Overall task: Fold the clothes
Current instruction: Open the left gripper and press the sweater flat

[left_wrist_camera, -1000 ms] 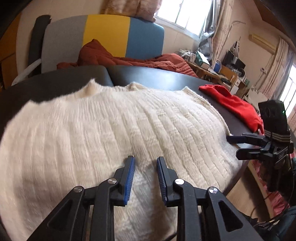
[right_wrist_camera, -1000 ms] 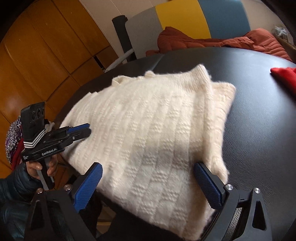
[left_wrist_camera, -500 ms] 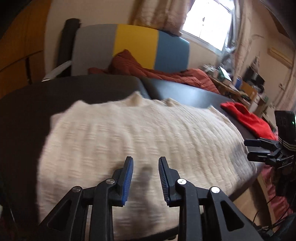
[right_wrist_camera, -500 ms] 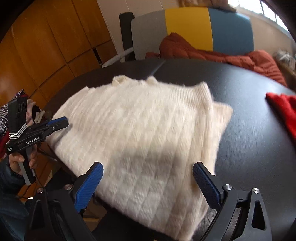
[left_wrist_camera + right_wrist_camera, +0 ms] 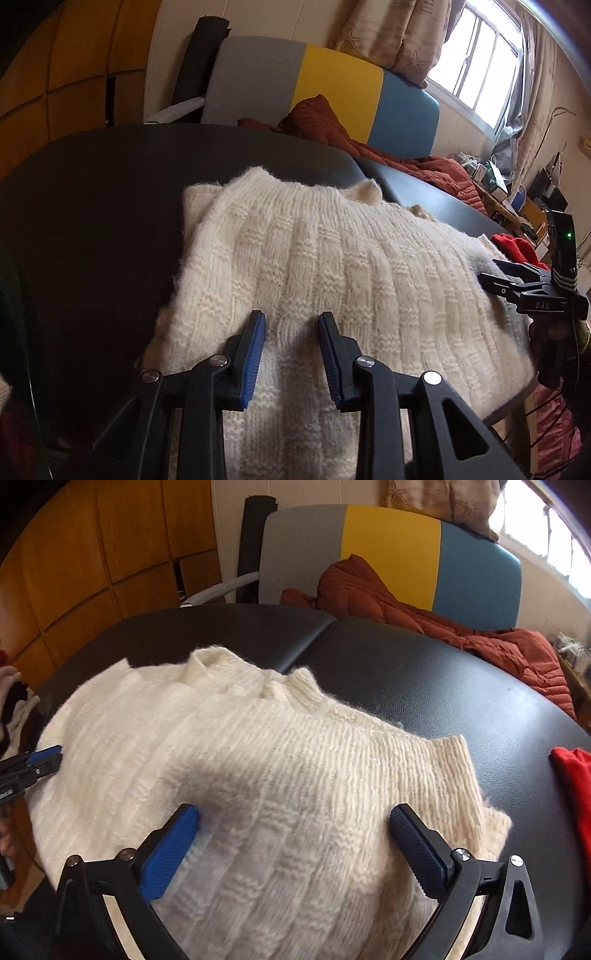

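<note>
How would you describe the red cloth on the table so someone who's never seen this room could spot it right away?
Start at the big black table in front of the grey, yellow and blue chair. A large cream knit sweater covers the near part; past its right edge lies the red cloth, at the table's right side. It is bright red and on the tabletop, unlike the rust quilted jacket behind the table.

Daylight came from the blown-out bright window (image 5: 480,70) at upper right, room dim and warm, strong fisheye bending with black corners, soft glare on the glossy black worktop (image 5: 443,686), right view slightly motion-blurred.
</note>
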Demonstrator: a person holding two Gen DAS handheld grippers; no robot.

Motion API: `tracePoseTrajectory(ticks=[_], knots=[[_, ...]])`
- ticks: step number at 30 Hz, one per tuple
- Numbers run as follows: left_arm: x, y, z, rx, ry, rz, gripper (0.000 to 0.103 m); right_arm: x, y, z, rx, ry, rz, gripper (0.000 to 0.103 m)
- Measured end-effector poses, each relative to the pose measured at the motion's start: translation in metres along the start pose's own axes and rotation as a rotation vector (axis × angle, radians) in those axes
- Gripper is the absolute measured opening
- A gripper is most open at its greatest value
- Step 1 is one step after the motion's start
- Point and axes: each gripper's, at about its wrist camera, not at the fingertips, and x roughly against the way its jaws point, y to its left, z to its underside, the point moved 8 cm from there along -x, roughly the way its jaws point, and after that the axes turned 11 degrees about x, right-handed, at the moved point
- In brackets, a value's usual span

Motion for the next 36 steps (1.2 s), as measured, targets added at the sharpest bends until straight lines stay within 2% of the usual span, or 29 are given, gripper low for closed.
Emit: tracePoseTrajectory(ticks=[4,8,13,15,18,19,20,23,24,25,29,33,36], knots=[[-0.009,-0.002,-0.006,-0.004,-0.020,-0.024,0.031,-0.008,-0.010,0.000,-0.046,-0.040,-0.023,0.103],[0.001,-0.002,-0.012,0.029,-0.011,0.000,0.031,-0.008,-0.010,0.001,-0.049,-0.056,-0.026,0.103],[0.027,0.027,-0.035,0.083,-0.068,-0.041,0.032,-0.006,-0.010,0.002,-0.055,-0.070,-0.032,0.103],[0.028,0.041,-0.042,0.099,-0.068,-0.074,0.032,-0.006,-0.010,0.002,-0.056,-0.072,-0.033,0.103],[0.017,0.053,-0.042,0.108,-0.010,-0.089,0.028,-0.006,-0.010,0.001,-0.058,-0.075,-0.034,0.103],[0.013,0.054,-0.039,0.102,0.018,-0.092,0.018,-0.006,-0.010,0.001,-0.058,-0.075,-0.034,0.103],[0.009,0.054,-0.036,0.095,0.041,-0.096,0.014,-0.006,-0.010,0.001,-0.058,-0.075,-0.033,0.103],[0.006,0.049,-0.035,0.057,0.054,-0.109,0.013,-0.006,-0.010,0.001,-0.058,-0.075,-0.031,0.103],[0.007,0.049,-0.038,0.064,0.053,-0.104,0.015,-0.006,-0.010,0.001,-0.058,-0.075,-0.032,0.103],[0.007,0.048,-0.042,0.081,0.049,-0.099,0.022,-0.007,-0.010,0.001,-0.059,-0.075,-0.032,0.103],[0.001,0.054,-0.063,0.137,0.041,-0.082,0.037,-0.005,-0.010,0.001,-0.060,-0.078,-0.034,0.103],[-0.018,0.060,-0.072,0.171,0.102,-0.067,0.039,-0.005,-0.011,0.001,-0.063,-0.082,-0.038,0.103],[-0.032,0.061,-0.072,0.197,0.155,-0.025,0.041,-0.005,-0.011,0.001,-0.067,-0.086,-0.044,0.103]])
